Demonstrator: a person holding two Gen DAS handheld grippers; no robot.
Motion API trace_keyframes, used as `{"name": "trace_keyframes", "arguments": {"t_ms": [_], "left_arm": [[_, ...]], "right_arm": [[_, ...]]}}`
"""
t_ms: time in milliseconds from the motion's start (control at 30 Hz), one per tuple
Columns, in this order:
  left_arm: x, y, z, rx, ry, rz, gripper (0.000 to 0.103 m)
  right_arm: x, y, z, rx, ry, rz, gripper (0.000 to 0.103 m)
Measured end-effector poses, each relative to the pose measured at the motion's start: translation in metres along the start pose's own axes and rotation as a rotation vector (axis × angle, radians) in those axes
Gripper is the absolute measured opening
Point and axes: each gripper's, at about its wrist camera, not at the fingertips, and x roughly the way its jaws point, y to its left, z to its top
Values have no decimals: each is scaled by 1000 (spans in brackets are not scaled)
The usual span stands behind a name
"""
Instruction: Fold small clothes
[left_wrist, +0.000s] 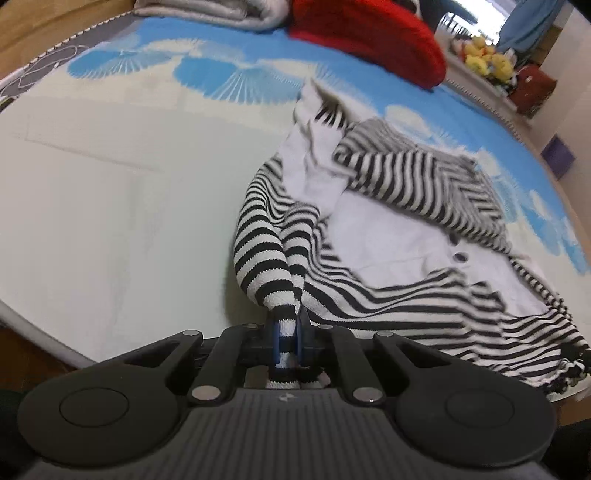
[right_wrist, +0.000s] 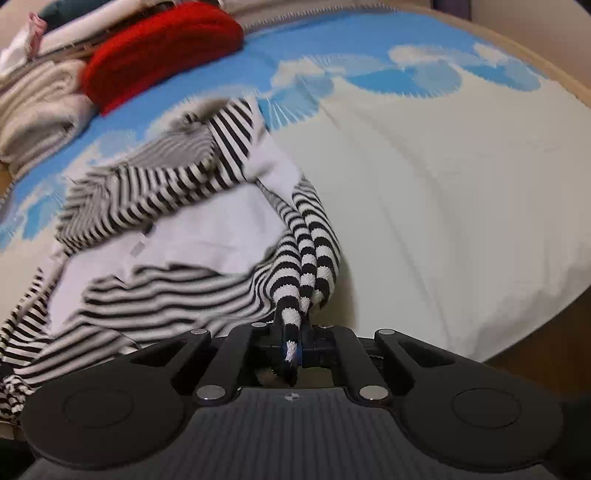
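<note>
Clamped between the jaws of the left gripper (left_wrist: 287, 341) is 1 bunched corner of the striped garment (left_wrist: 406, 236); another corner is pinched by the right gripper (right_wrist: 293, 350). Most of the garment is spread on the bed (left_wrist: 110, 206), near a red item (left_wrist: 369, 40). A first fold appears under way: both corners should be carried together across the cloth and laid evenly.

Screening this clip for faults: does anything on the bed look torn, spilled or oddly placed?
Nothing stands out. The black-and-white striped knit garment lies rumpled on the blue-and-white patterned bedcover, each lower corner pinched by the left gripper and right gripper. No tear or spill shows.
</note>
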Motion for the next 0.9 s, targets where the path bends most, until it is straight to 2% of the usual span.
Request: {"name": "trace_keyframes", "arguments": {"t_ms": [200, 367, 467, 533, 633, 733, 833, 900], "left_arm": [[-64, -2, 22, 41, -70, -131, 8], [-142, 14, 29, -8, -122, -253, 8], [-160, 19, 31, -12, -131, -271, 8], [-153, 21, 37, -23, -105, -272, 8], [-117, 23, 57, -33, -62, -253, 8], [-59, 28, 90, -71, -2, -228, 8], [-2, 29, 121, -59, 44, -206, 8], [31, 31, 138, -62, 64, -212, 9]], "right_arm": [[-55, 3, 14, -10, -108, 67, 3], [-123, -9, 15, 5, -178, 160, 3], [-155, -13, 12, 8, -220, 205, 3], [-163, -14, 14, 22, -220, 221, 3], [-147, -11, 25, 40, -186, 235, 3], [-106, -2, 53, 35, -150, 227, 3], [-55, 10, 94, 44, -102, 260, 3], [-21, 22, 117, 2, -80, 246, 4]]}}
